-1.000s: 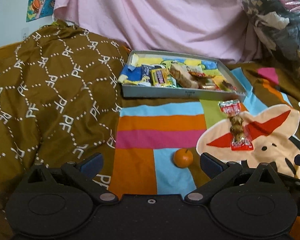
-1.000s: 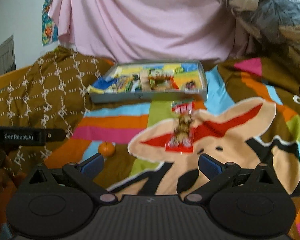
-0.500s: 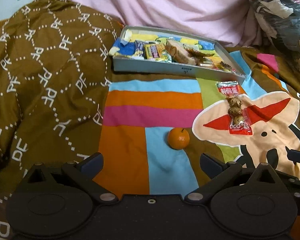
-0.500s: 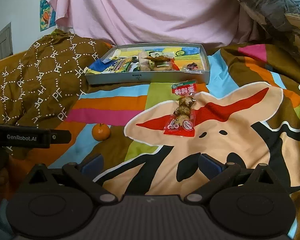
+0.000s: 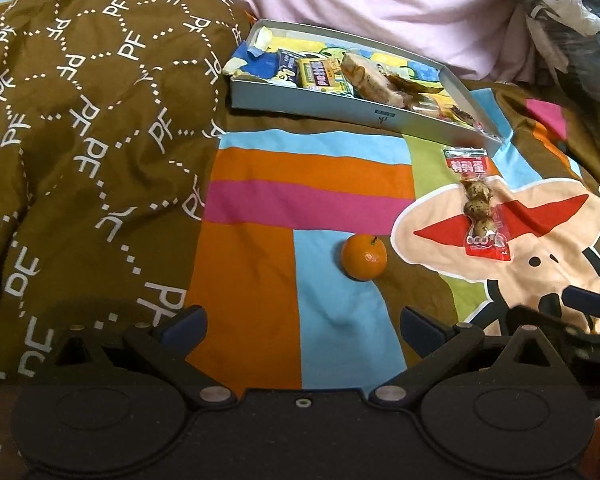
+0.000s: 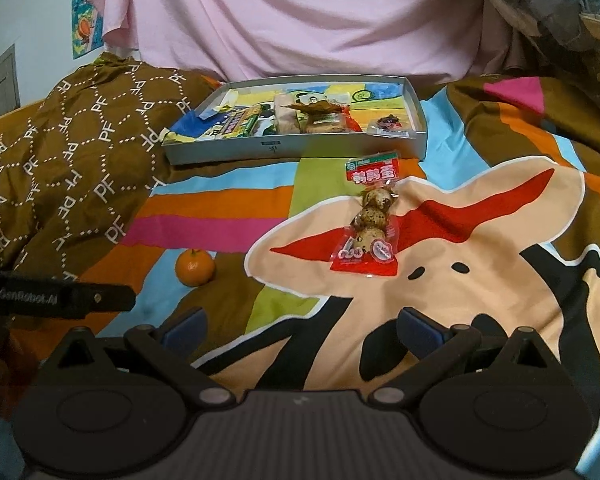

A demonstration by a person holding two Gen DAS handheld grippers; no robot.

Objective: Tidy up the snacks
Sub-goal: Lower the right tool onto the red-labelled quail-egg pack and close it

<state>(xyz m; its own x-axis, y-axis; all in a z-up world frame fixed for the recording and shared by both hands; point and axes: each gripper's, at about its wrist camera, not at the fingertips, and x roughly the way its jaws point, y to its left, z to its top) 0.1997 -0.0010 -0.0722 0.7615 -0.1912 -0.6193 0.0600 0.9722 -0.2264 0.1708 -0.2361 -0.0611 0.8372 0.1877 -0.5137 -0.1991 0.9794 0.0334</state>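
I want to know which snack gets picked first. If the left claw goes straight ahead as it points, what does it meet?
Probably the orange; it sits slightly right of the open left claw centreline, though depth is unclear.

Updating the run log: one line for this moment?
left gripper: open, empty | right gripper: open, empty | tangerine, quail-egg packet: loose on blanket | tray: part-filled

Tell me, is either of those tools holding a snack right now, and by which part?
Neither. The left tool and right tool are both open and empty; the orange and egg packet lie untouched on the blanket.
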